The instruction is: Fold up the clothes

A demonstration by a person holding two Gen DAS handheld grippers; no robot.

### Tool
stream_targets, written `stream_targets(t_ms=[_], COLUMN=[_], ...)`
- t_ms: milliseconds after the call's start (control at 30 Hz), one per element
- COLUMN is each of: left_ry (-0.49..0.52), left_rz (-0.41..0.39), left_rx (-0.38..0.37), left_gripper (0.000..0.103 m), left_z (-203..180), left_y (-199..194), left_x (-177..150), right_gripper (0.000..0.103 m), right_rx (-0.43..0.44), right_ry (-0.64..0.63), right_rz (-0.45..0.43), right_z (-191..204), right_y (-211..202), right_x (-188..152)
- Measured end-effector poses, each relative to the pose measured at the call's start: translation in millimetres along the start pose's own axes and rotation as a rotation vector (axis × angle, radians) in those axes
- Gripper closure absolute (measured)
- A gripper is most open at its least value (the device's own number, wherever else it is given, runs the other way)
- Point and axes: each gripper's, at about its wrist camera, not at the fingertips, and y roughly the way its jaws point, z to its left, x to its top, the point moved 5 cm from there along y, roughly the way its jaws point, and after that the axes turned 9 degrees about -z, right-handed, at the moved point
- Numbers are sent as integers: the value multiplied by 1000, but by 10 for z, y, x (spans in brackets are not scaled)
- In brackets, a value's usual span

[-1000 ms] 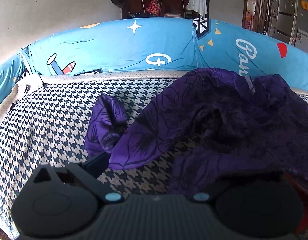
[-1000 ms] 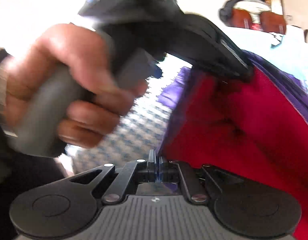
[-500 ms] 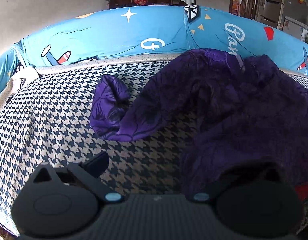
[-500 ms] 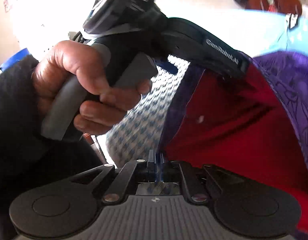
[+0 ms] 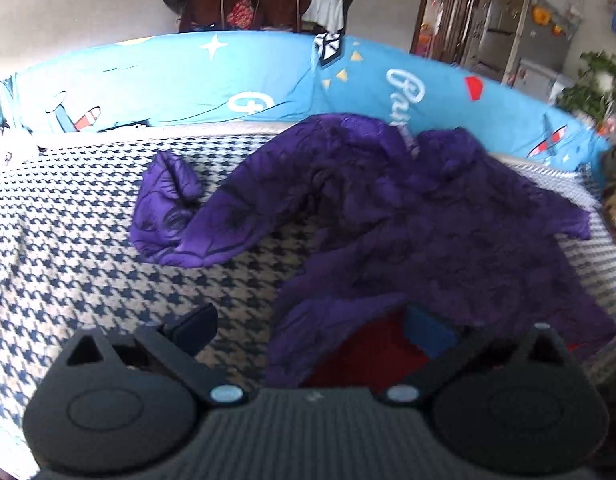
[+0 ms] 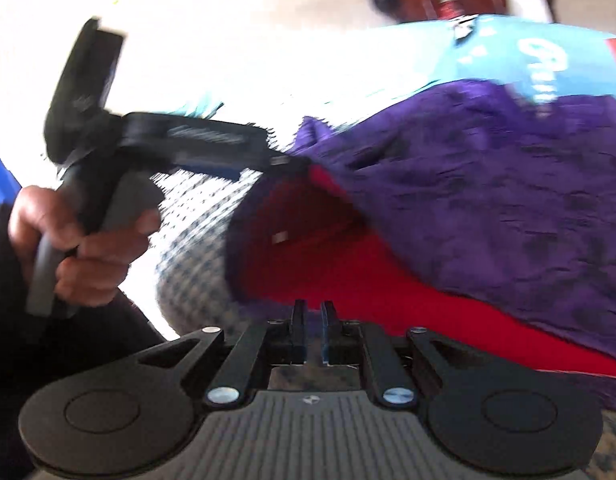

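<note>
Big purple garment (image 5: 428,216), one only, lies crumpled on the houndstooth bed cover (image 5: 67,248), spread toward the blue cartoon bumper (image 5: 187,76) at the back. Looks soft, quilted, light but bulky, w/ slippery-looking red lining (image 6: 348,264); best hold prob. the hem edge. Two tongs: left gripper (image 5: 312,328) wide open, hem lying betw. its fingers, nothing pinched. Right gripper (image 6: 312,320) jaws opening, narrow gap, no cloth seen between.

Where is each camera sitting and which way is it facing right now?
Left wrist: on the left tongs, looking down over the purple jacket on the houndstooth bedspread; own fingers spread open.
Right wrist: on the right tongs, jaws opening with nothing between; faces the jacket's red lining and the person's left hand.
Shared: jacket, blue headboard cover.
</note>
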Motion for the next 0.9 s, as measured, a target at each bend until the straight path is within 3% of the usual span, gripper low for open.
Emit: stream_targets(t_ms=[233, 600, 800, 900], left_ry=[-57, -208, -215, -201], left_rz=[-61, -58, -46, -37], left_rx=[-135, -42, -6, 6], left_gripper=[0, 0, 0, 0], left_z=[-159, 9, -13, -60], left_y=[-125, 37, 143, 194], left_x=[18, 47, 53, 45], right_gripper=[89, 85, 77, 70], right_rx=[-188, -639, -750, -795], right_ry=[18, 65, 108, 67], right_rz=[-69, -120, -121, -105], right_z=[-373, -1151, -1436, -1543], right_y=[-344, -1193, -1387, -1340], right_x=[129, 108, 85, 95])
